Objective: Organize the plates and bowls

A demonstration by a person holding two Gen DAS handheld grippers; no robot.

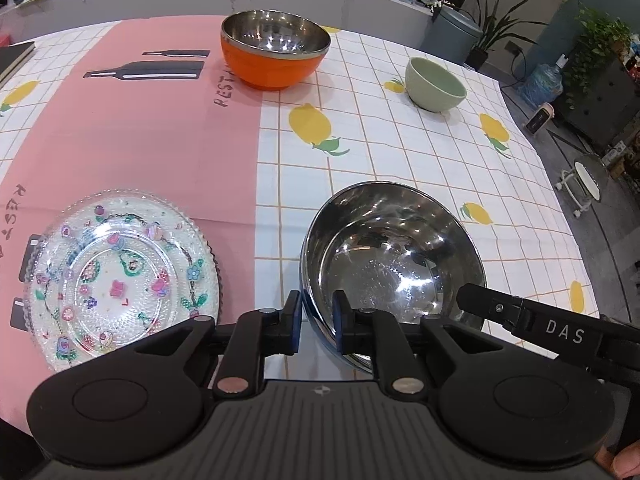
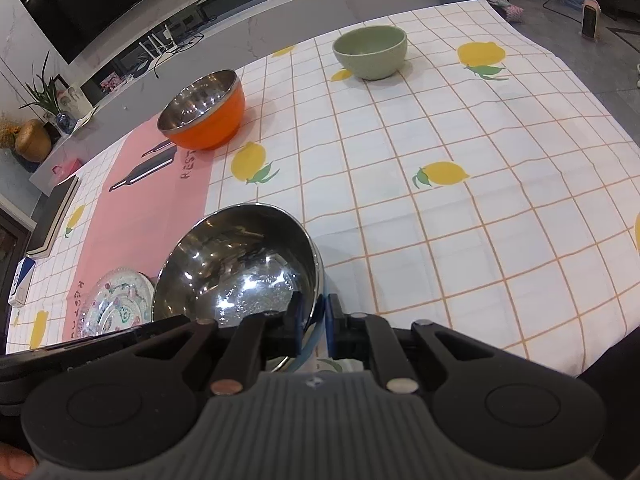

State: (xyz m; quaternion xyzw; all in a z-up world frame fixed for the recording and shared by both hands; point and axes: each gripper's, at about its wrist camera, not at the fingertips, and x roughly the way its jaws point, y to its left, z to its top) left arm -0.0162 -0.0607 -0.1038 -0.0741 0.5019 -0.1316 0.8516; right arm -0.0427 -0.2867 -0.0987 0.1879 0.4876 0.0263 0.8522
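We have both grippers on the steel bowl [image 1: 392, 256], which sits on the counter [image 1: 400, 148] near its front edge, on the lemon-print checked cloth. Our left gripper [image 1: 317, 322] straddles the bowl's near-left rim, one finger outside and one inside, but we cannot tell whether the jaws actually pinch the wall. Our right gripper [image 2: 314, 326] has its jaws closed on the near-right rim, the wall caught between the blue pads. Just beside the bowl on its left lies the flower-patterned glass plate [image 1: 120, 276], resting on the pink placemat [image 1: 140, 140]. Farther back the orange bowl [image 1: 274, 50] stands at the mat's edge, and the green bowl [image 1: 435, 85] sits well apart to the right.
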